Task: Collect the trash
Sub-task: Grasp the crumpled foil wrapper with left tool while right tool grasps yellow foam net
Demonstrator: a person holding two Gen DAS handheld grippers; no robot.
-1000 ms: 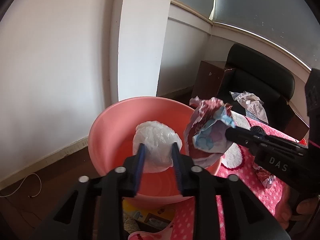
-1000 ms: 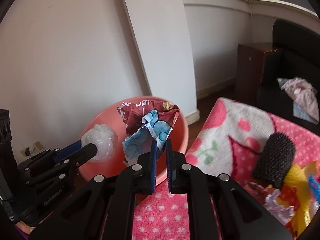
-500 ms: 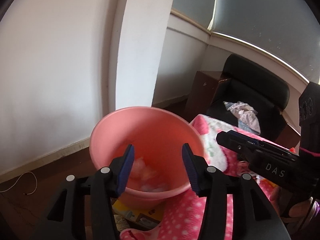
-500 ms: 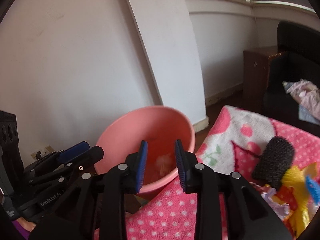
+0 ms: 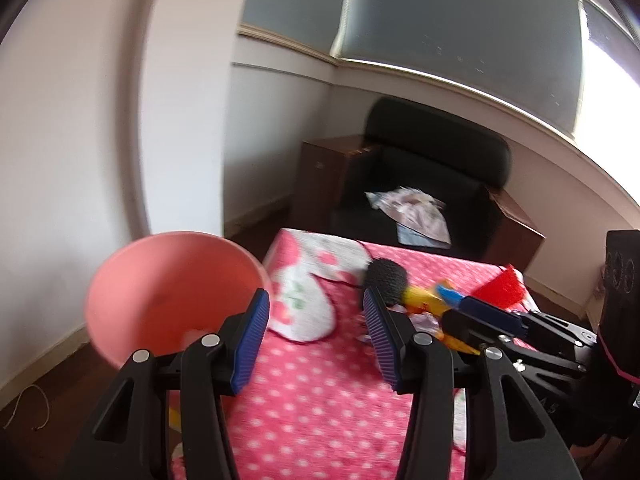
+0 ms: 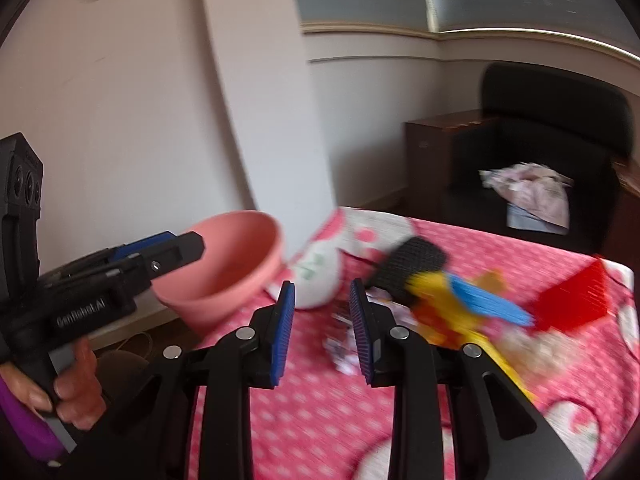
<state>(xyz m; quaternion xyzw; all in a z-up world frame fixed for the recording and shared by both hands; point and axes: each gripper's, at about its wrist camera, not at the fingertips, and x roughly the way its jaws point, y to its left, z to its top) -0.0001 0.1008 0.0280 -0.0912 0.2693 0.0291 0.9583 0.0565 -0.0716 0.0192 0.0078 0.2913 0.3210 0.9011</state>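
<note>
1. right wrist view: the right gripper [image 6: 322, 312] stands partly open with nothing between its blue pads; both grippers' jaws have just been opening, though neither widened further in the last half second.
2. left gripper [image 5: 316, 336] gapes wider, also empty, over the pink dotted blanket [image 5: 320, 400].
3. the pink basin [image 6: 236, 264], where trash goes, sits off the blanket's left edge, to the left of both claws; the left gripper is the nearer to it.
4. remaining trash: crumpled wrappers [image 6: 344, 356] lie on the blanket just ahead and slightly right of the right claw, low between its tips. blur hides their shape, so no long axis can be told.
5. judged next: the right claw is nearer and should drop forward onto them.
6. crowding: a black mesh brush [image 6: 412, 268], a yellow and blue toy [image 6: 460, 304] and a red comb-like piece [image 6: 576, 300] lie just beyond; approach room is open from the near side only.
7. the blanket's left edge falls away near the basin.
</note>
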